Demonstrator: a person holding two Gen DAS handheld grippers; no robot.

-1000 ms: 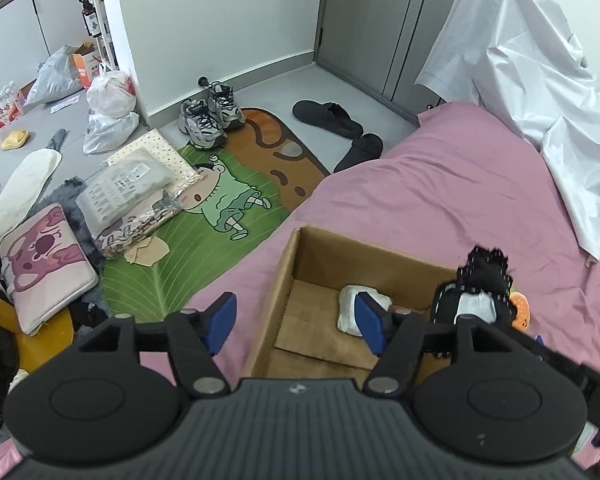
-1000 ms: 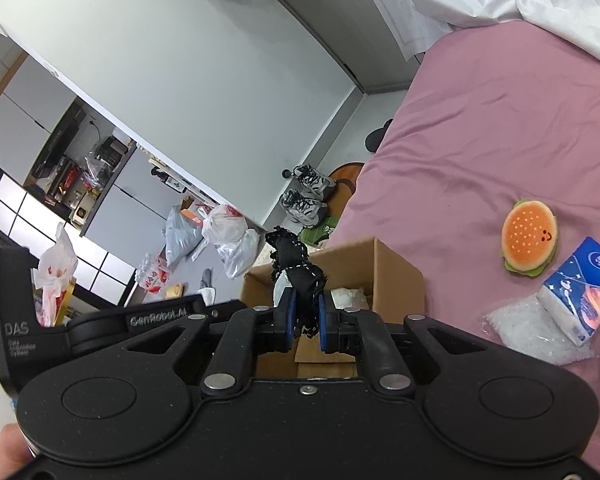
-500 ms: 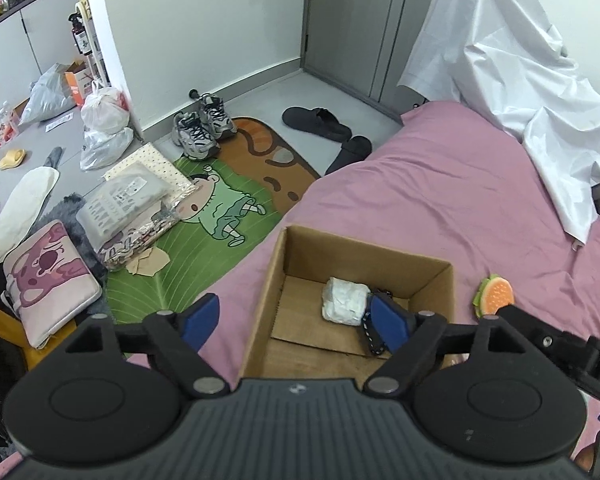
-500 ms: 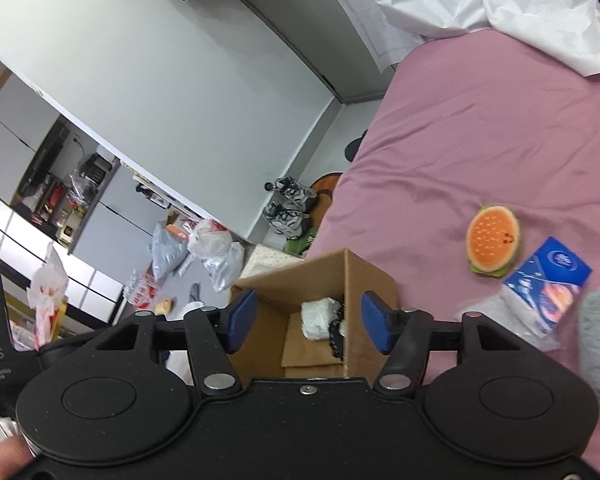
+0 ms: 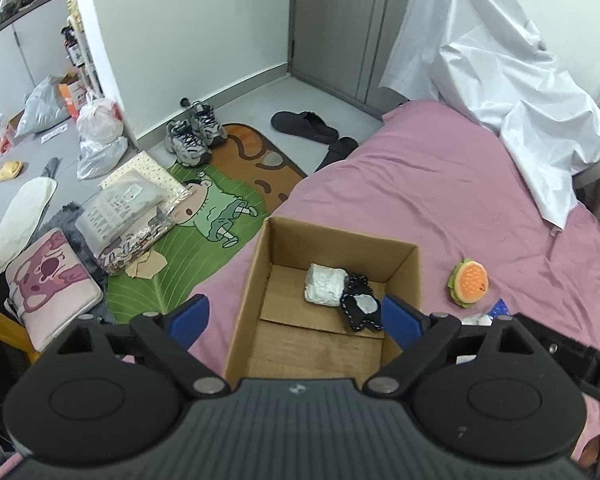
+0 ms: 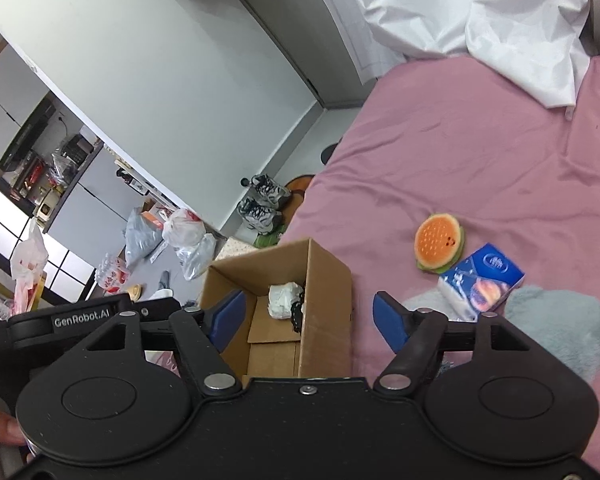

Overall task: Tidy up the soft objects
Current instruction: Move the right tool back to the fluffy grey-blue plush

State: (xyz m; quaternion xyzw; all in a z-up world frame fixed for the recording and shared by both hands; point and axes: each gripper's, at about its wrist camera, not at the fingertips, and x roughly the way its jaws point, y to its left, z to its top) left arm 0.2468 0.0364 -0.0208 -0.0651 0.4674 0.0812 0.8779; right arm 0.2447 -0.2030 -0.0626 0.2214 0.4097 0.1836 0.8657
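Broad pink bedsheet (image 5: 440,184) as the work surface. Open brown cardboard box (image 5: 404,276) near its floor-side edge, evidently the collecting bin, within reach of both tools. Inside, against the far wall: crumpled white cloth bundle (image 5: 325,290), and touching it a black-and-white studded soft toy (image 5: 360,307). Outside on the sheet, well apart from the box, yet to be gathered: grey fluffy plush (image 6: 560,330), blue tissue pack (image 6: 485,280), round orange burger-shaped plush (image 6: 438,240). Left gripper (image 5: 295,318) above the box, spread wide, empty. Right gripper (image 6: 309,318) likewise wide and empty, probably free for the next pickup.
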